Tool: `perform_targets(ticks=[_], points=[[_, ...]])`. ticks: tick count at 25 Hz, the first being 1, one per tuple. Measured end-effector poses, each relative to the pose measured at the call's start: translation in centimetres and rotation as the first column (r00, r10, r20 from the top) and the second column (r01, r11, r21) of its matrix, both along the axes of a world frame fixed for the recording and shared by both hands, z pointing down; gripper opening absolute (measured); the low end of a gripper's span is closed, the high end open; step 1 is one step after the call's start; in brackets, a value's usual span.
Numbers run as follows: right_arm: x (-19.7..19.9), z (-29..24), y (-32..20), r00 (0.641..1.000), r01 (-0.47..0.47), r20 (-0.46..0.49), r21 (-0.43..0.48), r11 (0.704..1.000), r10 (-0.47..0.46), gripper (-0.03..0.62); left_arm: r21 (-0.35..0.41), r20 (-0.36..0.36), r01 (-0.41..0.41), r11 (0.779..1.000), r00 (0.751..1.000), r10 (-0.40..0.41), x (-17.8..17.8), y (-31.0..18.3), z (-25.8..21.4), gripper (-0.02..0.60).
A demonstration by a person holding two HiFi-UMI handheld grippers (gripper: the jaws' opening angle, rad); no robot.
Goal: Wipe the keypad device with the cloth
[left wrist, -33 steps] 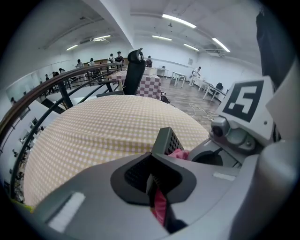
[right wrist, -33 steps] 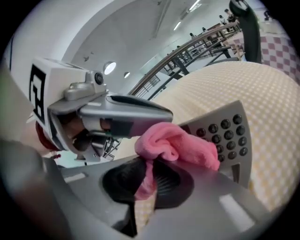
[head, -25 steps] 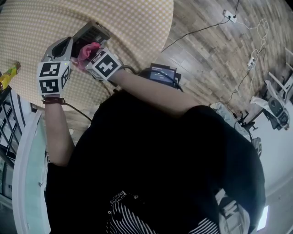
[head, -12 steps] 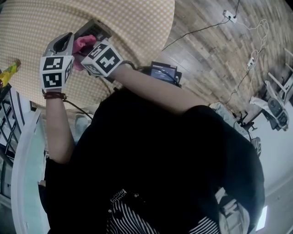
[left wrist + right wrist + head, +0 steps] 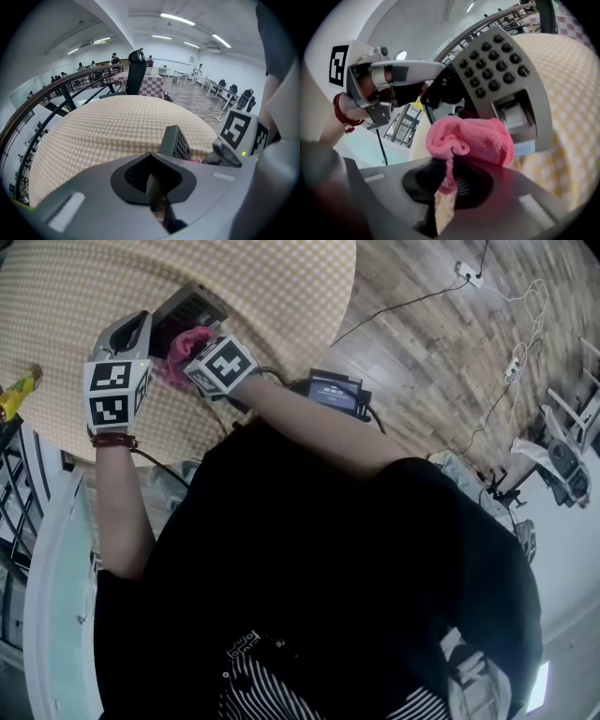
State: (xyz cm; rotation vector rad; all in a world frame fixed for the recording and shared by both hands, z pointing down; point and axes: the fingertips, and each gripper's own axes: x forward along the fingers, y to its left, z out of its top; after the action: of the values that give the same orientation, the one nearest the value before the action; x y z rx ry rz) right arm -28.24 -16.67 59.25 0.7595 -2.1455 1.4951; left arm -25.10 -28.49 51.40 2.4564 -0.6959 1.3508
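Clamps keypad device (image 5: 497, 65) in L tongs (image 5: 157, 190), held over checked surface (image 5: 108, 122) w/ keys facing R tongs (image 5: 443, 187); these grip pink cloth (image 5: 473, 138), pressed just below keys for wiping.

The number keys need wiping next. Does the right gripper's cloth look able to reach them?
Probably yes: the cloth in the right gripper sits right by the keys on the keypad device, nothing between.
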Motion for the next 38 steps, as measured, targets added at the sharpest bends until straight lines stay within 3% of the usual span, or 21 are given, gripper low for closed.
perform_targets(ticks=[4, 10, 12, 17, 23, 26, 31, 34, 38], points=[[0.9, 1.5, 1.1, 0.999, -0.022, -0.051, -0.057, 0.998, 0.019, 0.044, 0.012, -0.011, -0.002, 1.0, 1.0, 0.002, 0.5, -0.1, 0.0, 0.005], [-0.3, -5.0, -4.0, 0.998, -0.065, 0.025, 0.122, 0.99, 0.062, 0.044, 0.016, -0.006, -0.01, 1.0, 1.0, 0.01, 0.7, -0.7, 0.0, 0.005], [-0.5, -6.6, -5.6, 0.994, -0.095, 0.063, 0.135, 0.986, 0.087, 0.044, 0.018, 0.002, -0.029, 0.999, 1.0, 0.029, 1.0, -0.7, -0.1, 0.005], [-0.7, -4.6, -4.0, 0.995, -0.076, 0.064, 0.071, 0.995, 0.072, 0.044, 0.028, 0.0, -0.029, 0.999, 1.0, 0.029, 0.9, -0.7, 0.1, 0.005], [0.7, 0.1, -0.1, 0.982, -0.17, 0.058, -0.152, 0.974, 0.18, 0.044, 0.026, 0.01, -0.072, 0.997, 0.997, 0.072, 1.4, -0.5, 0.2, 0.005], [0.8, 1.2, 0.6, 0.987, -0.152, 0.028, -0.169, 0.974, 0.159, 0.044, 0.037, -0.005, -0.068, 0.997, 0.998, 0.068, 1.5, -0.6, 0.3, 0.005], [0.7, 0.3, 0.4, 0.987, -0.157, 0.011, -0.148, 0.976, 0.16, 0.044, 0.011, -0.037, -0.003, 1.0, 0.999, 0.003, 1.2, -1.1, 1.0, 0.005], [1.1, -1.4, -0.3, 0.986, -0.16, 0.016, -0.104, 0.982, 0.163, 0.044, 0.022, -0.095, 0.084, 0.996, 0.992, -0.082, 0.8, -1.7, 0.2, 0.006], [2.5, -4.7, -0.8, 0.987, -0.161, 0.004, -0.013, 0.987, 0.162, 0.044, 0.023, -0.278, 0.242, 0.97, 0.933, -0.226, -0.2, -1.3, -4.0, 0.006]])
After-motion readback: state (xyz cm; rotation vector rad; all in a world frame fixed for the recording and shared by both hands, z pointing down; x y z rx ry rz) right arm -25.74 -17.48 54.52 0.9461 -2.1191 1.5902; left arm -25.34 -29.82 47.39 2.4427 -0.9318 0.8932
